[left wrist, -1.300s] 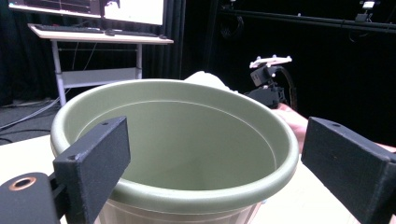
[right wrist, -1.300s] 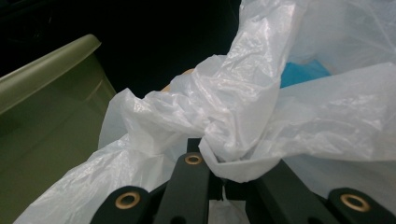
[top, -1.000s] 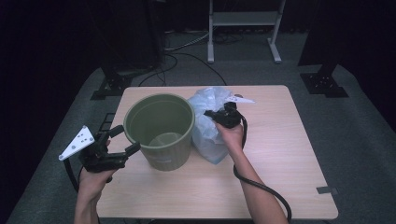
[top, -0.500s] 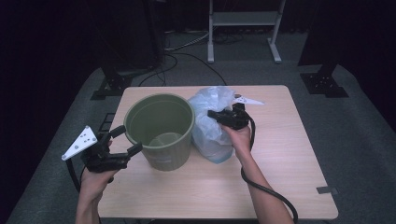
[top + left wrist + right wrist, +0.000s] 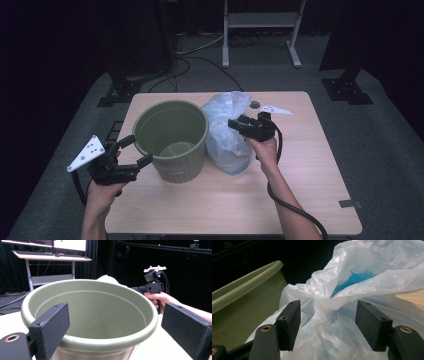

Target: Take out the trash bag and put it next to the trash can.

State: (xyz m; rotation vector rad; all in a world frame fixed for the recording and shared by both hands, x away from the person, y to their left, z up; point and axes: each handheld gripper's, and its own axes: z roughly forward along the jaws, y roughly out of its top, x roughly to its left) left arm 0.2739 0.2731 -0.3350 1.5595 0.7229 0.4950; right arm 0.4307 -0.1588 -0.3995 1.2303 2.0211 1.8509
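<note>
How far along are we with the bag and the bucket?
Done: nothing. The green bucket looks empty, and the plastic bag stands beside it on the table. In hand: right gripper open around the bag's bunched top; left gripper open at the bucket's rim. Left: probably gripping and moving the bag.

The bucket [image 5: 100, 315] looks like smooth olive plastic with a soft, matt sheen. The bag [image 5: 352, 302] is thin, crinkled plastic film — translucent white, faintly glossy. The tabletop [image 5: 300, 165] shows pale wood grain — smooth and matt.
</note>
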